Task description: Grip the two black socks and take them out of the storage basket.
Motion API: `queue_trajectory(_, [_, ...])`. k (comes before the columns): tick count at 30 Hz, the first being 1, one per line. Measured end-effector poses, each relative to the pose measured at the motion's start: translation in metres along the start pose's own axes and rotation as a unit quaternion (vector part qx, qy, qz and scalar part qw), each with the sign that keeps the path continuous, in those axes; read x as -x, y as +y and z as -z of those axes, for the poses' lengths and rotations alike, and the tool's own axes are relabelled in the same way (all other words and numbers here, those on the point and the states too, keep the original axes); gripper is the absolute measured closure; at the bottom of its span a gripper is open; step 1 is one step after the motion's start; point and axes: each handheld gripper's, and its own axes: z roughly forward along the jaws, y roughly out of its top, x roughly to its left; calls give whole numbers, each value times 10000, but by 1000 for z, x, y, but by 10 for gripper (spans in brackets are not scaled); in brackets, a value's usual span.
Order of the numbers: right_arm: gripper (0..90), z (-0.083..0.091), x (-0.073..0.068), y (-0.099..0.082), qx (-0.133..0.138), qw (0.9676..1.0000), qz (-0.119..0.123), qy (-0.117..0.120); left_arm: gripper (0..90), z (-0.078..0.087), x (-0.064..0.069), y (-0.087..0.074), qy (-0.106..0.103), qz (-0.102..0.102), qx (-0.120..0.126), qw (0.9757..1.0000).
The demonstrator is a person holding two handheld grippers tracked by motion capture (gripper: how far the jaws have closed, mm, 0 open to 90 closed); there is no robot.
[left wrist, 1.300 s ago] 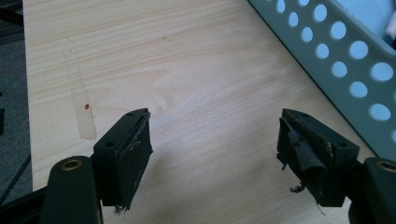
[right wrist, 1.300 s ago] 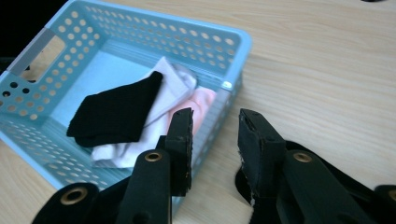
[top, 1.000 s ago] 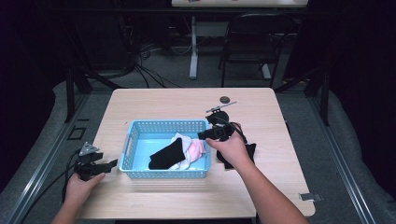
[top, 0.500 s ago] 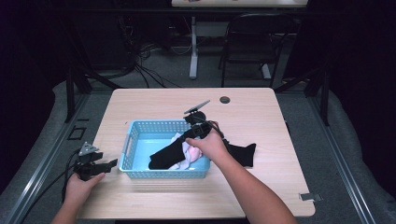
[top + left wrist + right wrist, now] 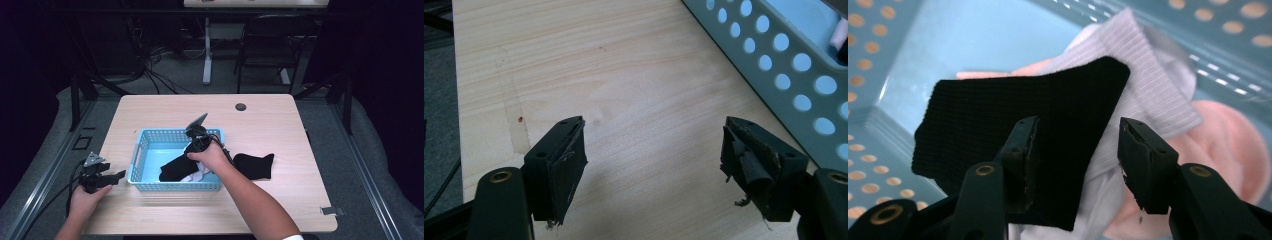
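1. R gripper [image 5: 1075, 160]: jaws spread wide, having just been opening; nothing pinched. A black sock [image 5: 1013, 135] lies right under and between them, below the pads; whether the pads touch it I can't tell.
2. In the right gripper view that sock lies over a white ribbed sock [image 5: 1153, 85], w/ a pink sock [image 5: 1228, 145] beyond and beside it, all on the floor of the blue basket [image 5: 893, 100].
3. High view: R gripper [image 5: 199, 141] dips into the basket [image 5: 137, 160] over its right end, near the far-right corner. The black sock [image 5: 175, 169] runs along the basket's near side; white fabric shows just beside the hand.
4. A second black sock [image 5: 255, 165] lies flat on the table [image 5: 280, 125] just right of the basket, outside it, nearer the table's right edge.
5. L gripper [image 5: 651, 165]: jaws spread, nothing between them, only bare wood below. Basket wall [image 5: 784, 65] at the upper right of the left gripper view, apart from the jaws.
6. High view: L gripper [image 5: 100, 176] sits near the table's front-left corner, just left of the basket's left end, not touching it.
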Motion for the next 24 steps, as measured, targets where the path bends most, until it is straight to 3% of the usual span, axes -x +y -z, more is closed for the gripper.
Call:
queue_trajectory(6, [485, -10, -1, 2, -374, 9993, -31, -12, 259, 0, 0, 0, -1, 0, 2, 10000])
queue_trajectory(9, [494, -13, -2, 2, -279, 9995, -146, 30, 259, 0, 0, 0, -3, 5, 11, 10000])
queue_trajectory(14, [605, -6, -2, 1, -205, 9997, 42, 148, 259, 0, 0, 0, 0, 4, 12, 10000])
queue_trajectory(15, [641, -5, -4, -1, -29, 9999, 0, 167, 259, 0, 0, 0, 0, 1, 10, 10000])
queue_trajectory(20, [806, 3, -10, -3, 73, 9995, 312, -22, 259, 0, 1, 0, 0, 1, 12, 10000])
queue_trajectory(24, [858, 7, -16, -5, 145, 9986, 503, -50, 259, 0, 0, 0, 3, 1, 7, 10000])
